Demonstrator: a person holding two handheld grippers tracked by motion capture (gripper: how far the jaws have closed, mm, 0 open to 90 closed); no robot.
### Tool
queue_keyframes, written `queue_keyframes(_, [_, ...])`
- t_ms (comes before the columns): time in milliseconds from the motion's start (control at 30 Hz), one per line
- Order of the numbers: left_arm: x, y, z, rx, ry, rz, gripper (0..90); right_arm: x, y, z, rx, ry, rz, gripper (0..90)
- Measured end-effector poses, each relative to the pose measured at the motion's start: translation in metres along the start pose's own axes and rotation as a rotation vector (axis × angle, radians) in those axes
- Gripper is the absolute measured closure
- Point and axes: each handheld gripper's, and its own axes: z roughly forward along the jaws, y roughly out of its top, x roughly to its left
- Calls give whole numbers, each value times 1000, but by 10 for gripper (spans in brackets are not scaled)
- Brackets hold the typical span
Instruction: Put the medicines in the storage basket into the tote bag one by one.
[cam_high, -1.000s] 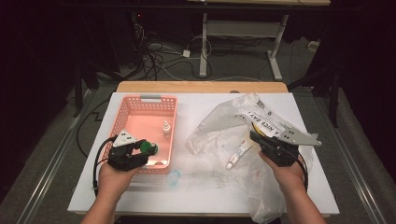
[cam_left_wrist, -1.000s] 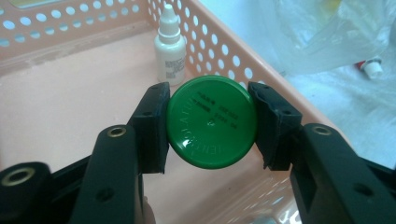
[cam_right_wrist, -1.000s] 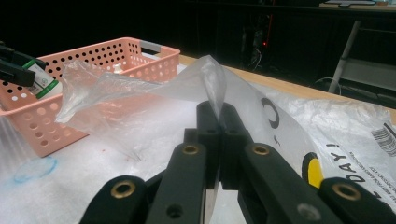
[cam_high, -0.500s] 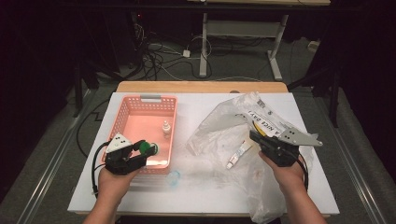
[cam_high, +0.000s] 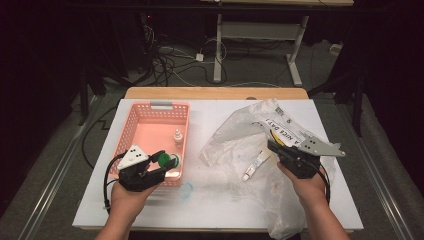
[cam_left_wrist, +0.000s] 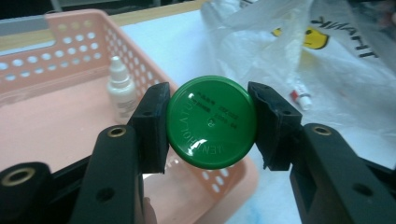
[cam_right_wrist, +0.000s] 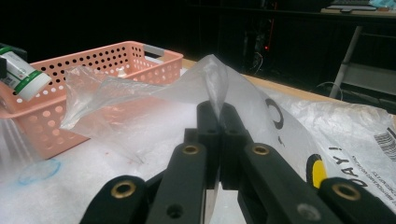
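My left gripper (cam_high: 161, 164) is shut on a bottle with a round green cap (cam_left_wrist: 211, 122), its pads pressing the cap's two sides. It hangs over the near right corner of the pink basket (cam_high: 150, 112). From the right gripper view the bottle (cam_right_wrist: 21, 70) shows a white body with a green band. A small white dropper bottle (cam_high: 177, 137) stands inside the basket. My right gripper (cam_right_wrist: 217, 122) is shut on a raised fold of the clear plastic bag (cam_high: 240, 135), at the bag's right side. A small white tube (cam_high: 253, 165) with a red end lies on the bag.
The bag (cam_left_wrist: 299, 51) spreads over the right half of the white table (cam_high: 215, 205) and bears a yellow smiley print. A blue ring mark (cam_high: 186, 190) lies on the table just in front of the basket. Cables and desk legs stand beyond the far edge.
My left gripper has shifted a little and risen slightly with the green-capped bottle, staying by the basket's near right corner. The right gripper keeps still on the bag.
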Motion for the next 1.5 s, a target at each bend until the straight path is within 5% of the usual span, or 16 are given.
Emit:
queue_keyframes(467, [-36,3,10,2,-113,60,506,0,0,0,-2,-1,1,900])
queue_keyframes(800, [-55,2,24,28,-155,109,506,0,0,0,-2,-2,0,900])
queue_keyframes(1200, [-92,15,70,60,-210,174,505,2,1,0,-7,-1,1,900])
queue_keyframes(1500, [-120,31,125,93,-180,265,505,3,2,2,-9,3,-6,900])
